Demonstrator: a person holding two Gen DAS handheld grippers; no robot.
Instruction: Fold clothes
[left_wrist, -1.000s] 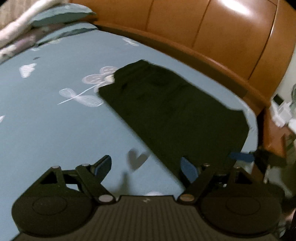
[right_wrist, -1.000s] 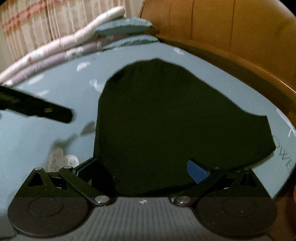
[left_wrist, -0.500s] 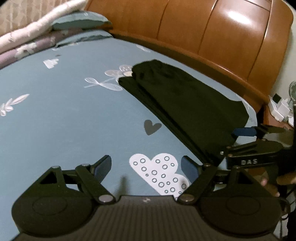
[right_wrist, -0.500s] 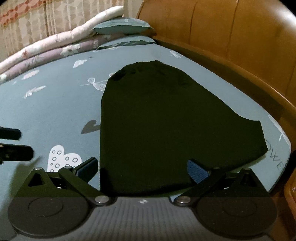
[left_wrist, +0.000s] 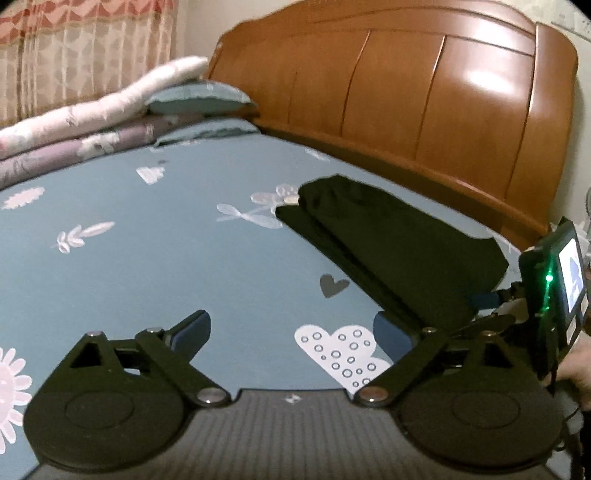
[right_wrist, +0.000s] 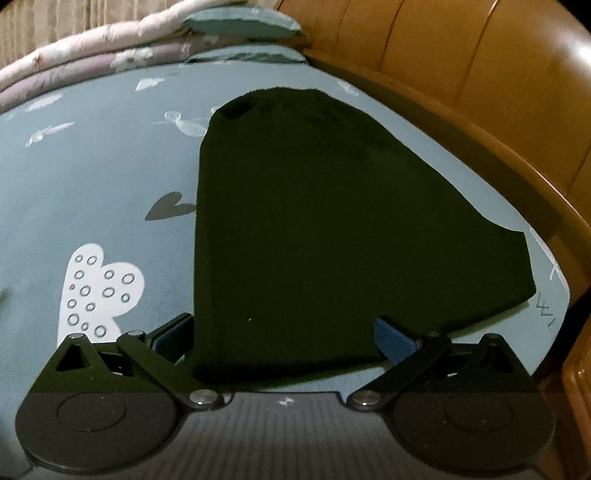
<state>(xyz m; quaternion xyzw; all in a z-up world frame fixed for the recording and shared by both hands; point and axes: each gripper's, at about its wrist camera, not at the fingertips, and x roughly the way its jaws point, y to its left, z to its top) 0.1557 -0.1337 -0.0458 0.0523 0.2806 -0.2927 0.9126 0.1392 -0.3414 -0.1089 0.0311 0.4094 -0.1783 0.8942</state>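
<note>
A black garment (right_wrist: 325, 229) lies folded flat on the blue patterned bed sheet (right_wrist: 74, 177), close to the wooden headboard. In the left wrist view the same black garment (left_wrist: 399, 243) shows stacked layers along its left edge. My left gripper (left_wrist: 291, 328) hangs open above the sheet, left of the garment, nothing between its fingers. My right gripper (right_wrist: 284, 332) is open just over the garment's near edge, holding nothing. The right gripper's body with its lit screen (left_wrist: 554, 288) appears at the right edge of the left wrist view.
The wooden headboard (left_wrist: 406, 110) runs along the far side. Folded quilts (left_wrist: 92, 125) and a blue pillow (left_wrist: 199, 99) are stacked at the far left. A curtain (left_wrist: 74, 48) hangs behind them. The bed's right edge drops off beside the garment (right_wrist: 561, 306).
My left gripper has pulled back and away to the left of the garment, now over the white heart print. My right gripper has backed off slightly. Both stayed open.
</note>
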